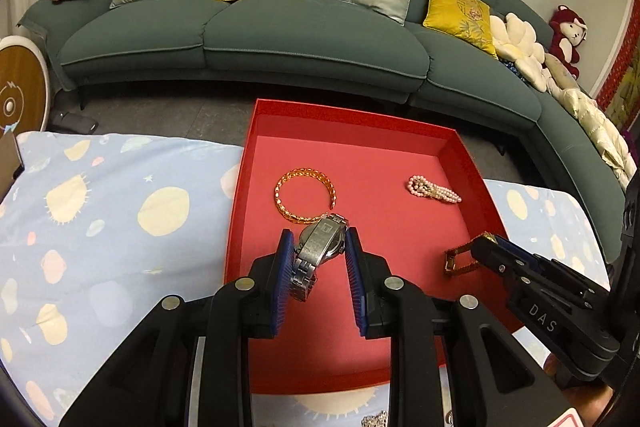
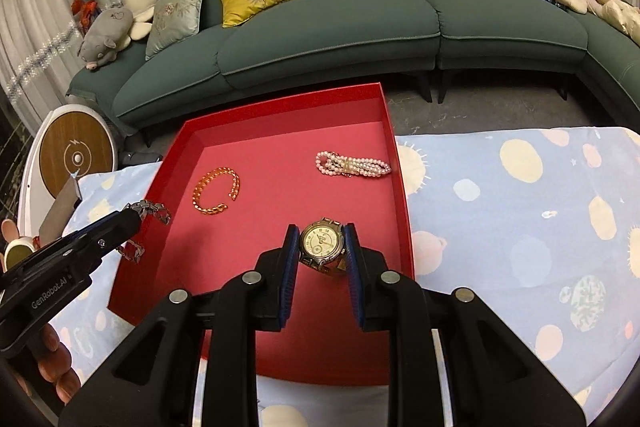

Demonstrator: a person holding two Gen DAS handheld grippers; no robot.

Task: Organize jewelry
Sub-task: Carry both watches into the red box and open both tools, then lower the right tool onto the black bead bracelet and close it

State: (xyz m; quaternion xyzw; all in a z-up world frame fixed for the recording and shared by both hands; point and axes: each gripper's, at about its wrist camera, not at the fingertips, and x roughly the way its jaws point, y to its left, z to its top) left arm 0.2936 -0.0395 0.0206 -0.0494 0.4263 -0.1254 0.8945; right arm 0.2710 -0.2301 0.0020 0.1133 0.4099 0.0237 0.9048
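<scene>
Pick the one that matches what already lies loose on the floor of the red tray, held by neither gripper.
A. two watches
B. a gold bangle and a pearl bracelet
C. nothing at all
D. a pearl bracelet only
B: the gold bangle and the pearl bracelet lie free on the red tray, while the left gripper holds a silver watch and the right gripper a cream-dialled watch.
</scene>
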